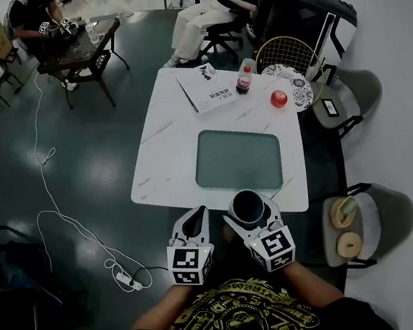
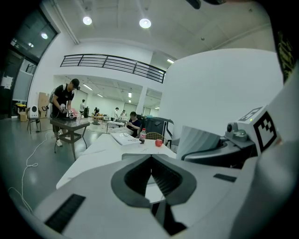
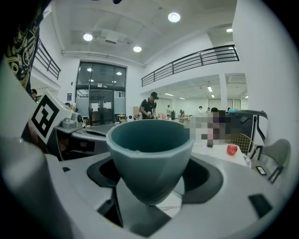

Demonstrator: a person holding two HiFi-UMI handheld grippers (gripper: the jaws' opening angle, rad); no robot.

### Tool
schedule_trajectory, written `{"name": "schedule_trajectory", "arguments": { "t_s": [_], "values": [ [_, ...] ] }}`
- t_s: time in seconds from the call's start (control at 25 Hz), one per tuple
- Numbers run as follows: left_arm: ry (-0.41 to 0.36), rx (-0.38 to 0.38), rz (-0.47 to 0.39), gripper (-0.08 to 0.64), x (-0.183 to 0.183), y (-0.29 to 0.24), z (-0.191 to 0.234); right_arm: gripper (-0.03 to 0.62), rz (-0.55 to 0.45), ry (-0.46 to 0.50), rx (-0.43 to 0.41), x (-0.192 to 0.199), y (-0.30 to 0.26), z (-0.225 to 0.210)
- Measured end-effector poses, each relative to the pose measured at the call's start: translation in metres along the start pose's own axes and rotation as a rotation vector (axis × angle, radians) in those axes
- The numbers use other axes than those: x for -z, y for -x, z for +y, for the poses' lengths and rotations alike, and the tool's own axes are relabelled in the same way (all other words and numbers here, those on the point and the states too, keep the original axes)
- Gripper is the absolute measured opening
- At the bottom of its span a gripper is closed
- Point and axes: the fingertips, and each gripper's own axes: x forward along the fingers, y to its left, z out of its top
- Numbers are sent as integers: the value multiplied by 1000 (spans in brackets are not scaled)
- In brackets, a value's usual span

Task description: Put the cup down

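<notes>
Left tool point(image 1: 197, 217): clenched on nothing. Its own view shows the jaws met at the tips, with only table visible through the recess. It sits just beside the right one, off the near table edge, idle.

Cup point(image 1: 247, 206): upright, mouth up, carried in the right tool point(image 1: 250, 212) over the near edge of the table point(image 1: 165, 153), just short of the grey mat point(image 1: 238, 159). I can't tell whether the base is touching down yet.

Right gripper view: jaws closed on the cup point(image 3: 149, 154) low on its tapered wall, with the rim well above the jaws. The inside looks empty.

Handling guess:
- Rigid, matte teal, probably ceramic or hard plastic.
- Light while empty, but could chip if dropped.
- The cone shape means a squeeze tends to push it upward out of the jaws, so hold moderately and keep it level.
- The narrow foot makes it tippy, so land it flat and clear of the table edge before letting go.
- The current low-wall hold suits placing, since the jaws can part sideways without catching the rim.
</notes>
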Motion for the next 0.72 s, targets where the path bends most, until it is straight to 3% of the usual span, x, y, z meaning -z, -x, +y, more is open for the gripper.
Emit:
{"name": "schedule_trajectory", "arguments": {
  "t_s": [0.72],
  "values": [
    [39, 18, -8, 11, 6, 4, -23, 376, 4, 17, 11, 4, 27, -4]
  ]
}}
